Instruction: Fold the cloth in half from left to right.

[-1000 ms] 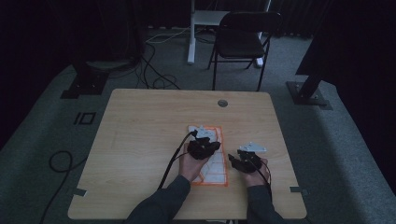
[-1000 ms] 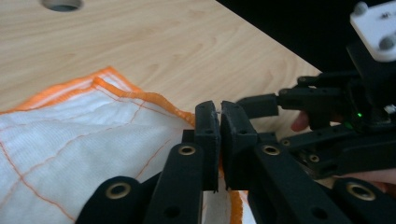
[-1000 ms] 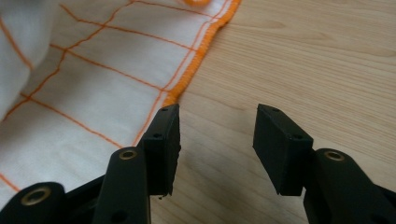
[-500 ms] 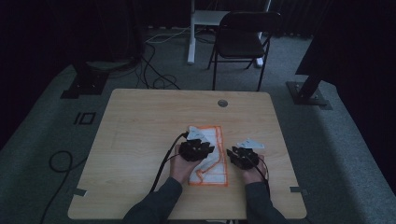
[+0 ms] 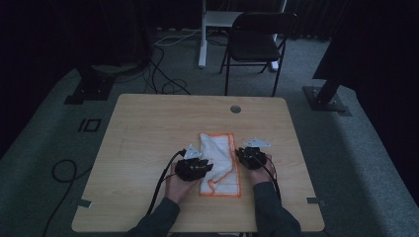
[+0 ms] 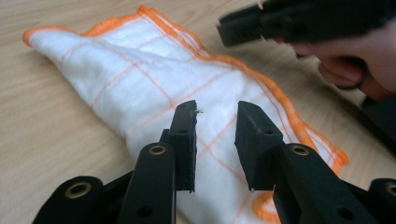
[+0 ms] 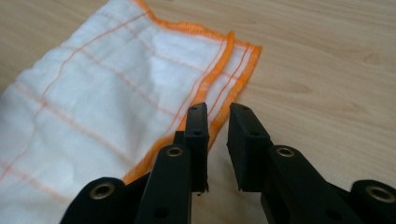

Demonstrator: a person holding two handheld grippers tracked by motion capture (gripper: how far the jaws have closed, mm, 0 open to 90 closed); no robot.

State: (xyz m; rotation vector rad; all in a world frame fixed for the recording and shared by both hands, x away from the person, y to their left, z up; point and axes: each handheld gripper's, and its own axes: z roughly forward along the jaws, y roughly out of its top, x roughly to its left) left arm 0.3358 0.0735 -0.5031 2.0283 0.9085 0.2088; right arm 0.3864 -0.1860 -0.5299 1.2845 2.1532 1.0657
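A pale wooden table (image 5: 148, 148) is standing on grey carpet in a dim room, with a small round grommet (image 5: 235, 109) set near its far edge. Beyond the table a black folding chair (image 5: 257, 44) is waiting beside a white post (image 5: 202, 34), and dark cables (image 5: 163, 74) are trailing across the floor past a black stand base (image 5: 91, 86) on the left and another (image 5: 326, 96) on the right. No label or writing can be read anywhere.

A white cloth (image 5: 220, 165) with orange edging and thin orange lines is lying rumpled on the table, between the two tongs. The left gripper (image 6: 215, 133) is hovering low over the cloth's left part, its jaws having just been opening; they are standing apart with cloth beneath the gap but nothing pinched. The right gripper (image 7: 217, 126) is pointing at the cloth's orange hem just beside its right edge, its jaws having just been closing; a narrow gap is remaining, and no cloth is caught between them.
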